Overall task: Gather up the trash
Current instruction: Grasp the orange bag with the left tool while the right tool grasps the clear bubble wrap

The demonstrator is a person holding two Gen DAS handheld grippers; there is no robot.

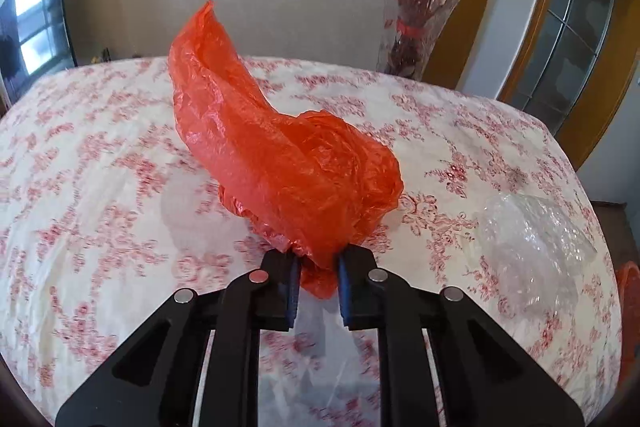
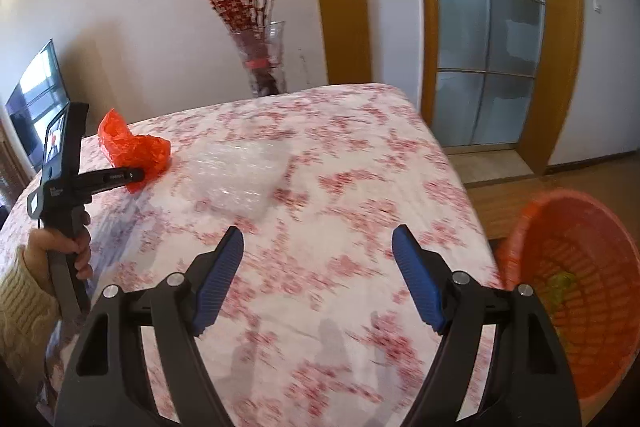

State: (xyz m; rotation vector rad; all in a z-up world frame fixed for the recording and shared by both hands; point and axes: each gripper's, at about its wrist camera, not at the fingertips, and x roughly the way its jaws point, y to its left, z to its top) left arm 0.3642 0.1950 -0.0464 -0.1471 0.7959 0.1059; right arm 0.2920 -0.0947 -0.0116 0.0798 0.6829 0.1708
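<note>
My left gripper (image 1: 318, 263) is shut on one end of a crumpled red plastic bag (image 1: 276, 155), which stretches away over the flowered tablecloth (image 1: 100, 187). The bag (image 2: 134, 149) and the left gripper (image 2: 138, 174) also show at the left of the right wrist view. A clear bubble-wrap sheet (image 1: 532, 247) lies to the right of the bag; it also shows in the right wrist view (image 2: 236, 175). My right gripper (image 2: 318, 247) is open and empty above the table, nearer than the bubble wrap. An orange basket (image 2: 576, 267) stands off the table's right edge.
A glass vase with red branches (image 2: 262, 59) stands behind the table's far edge. A TV screen (image 2: 38, 111) is at the left by the wall. A glass door with a wooden frame (image 2: 488, 27) is at the right. Something greenish lies inside the basket.
</note>
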